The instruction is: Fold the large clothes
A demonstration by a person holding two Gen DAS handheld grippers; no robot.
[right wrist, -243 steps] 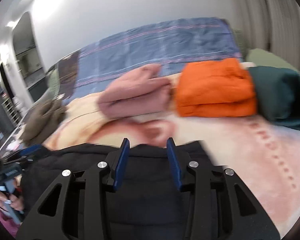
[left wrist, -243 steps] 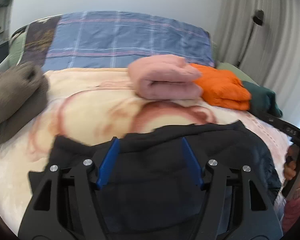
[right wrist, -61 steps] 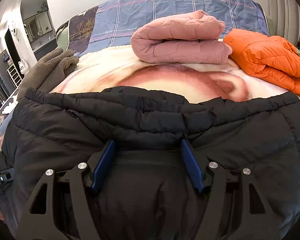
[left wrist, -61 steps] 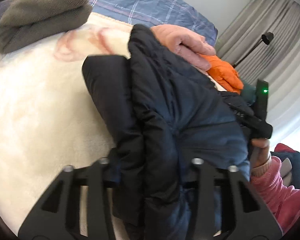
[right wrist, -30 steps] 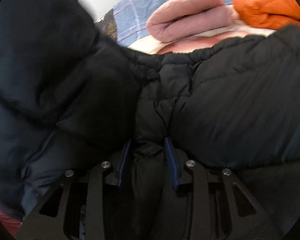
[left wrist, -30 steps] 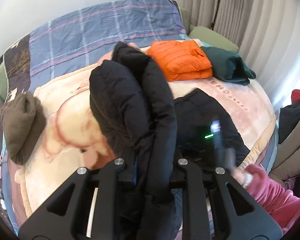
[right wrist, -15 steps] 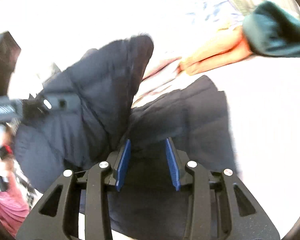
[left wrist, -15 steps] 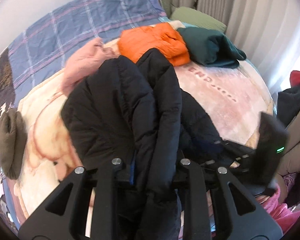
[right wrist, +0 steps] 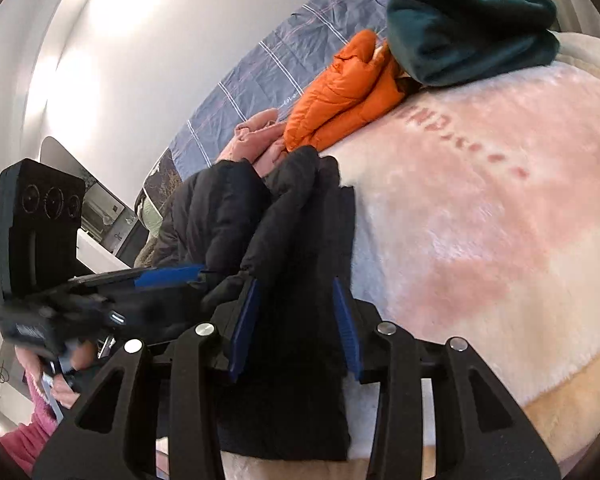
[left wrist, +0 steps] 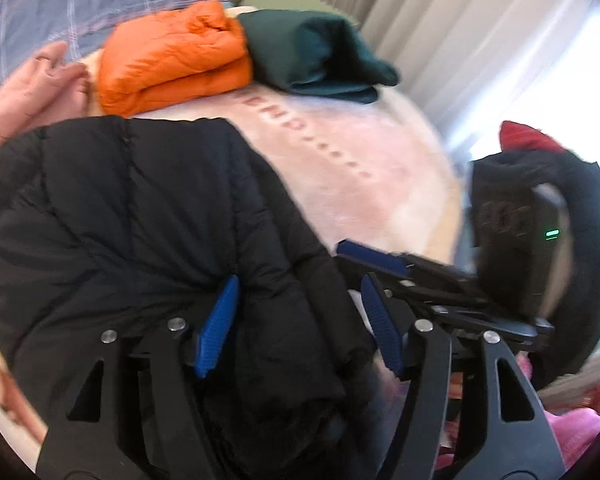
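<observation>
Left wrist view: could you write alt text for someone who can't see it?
An open left gripper straddles a black puffer jacket on a pink plush blanket. Behind lie a folded orange jacket and a dark green garment.

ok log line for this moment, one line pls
left tool: open around black puffer jacket | right tool: open astride same jacket | jacket: folded on blanket | orange jacket, green garment: already folded

The fluffy pink-and-cream blanket (left wrist: 380,152) carries red printed letters and dots. They are too blurred to read. No other text is legible.
</observation>
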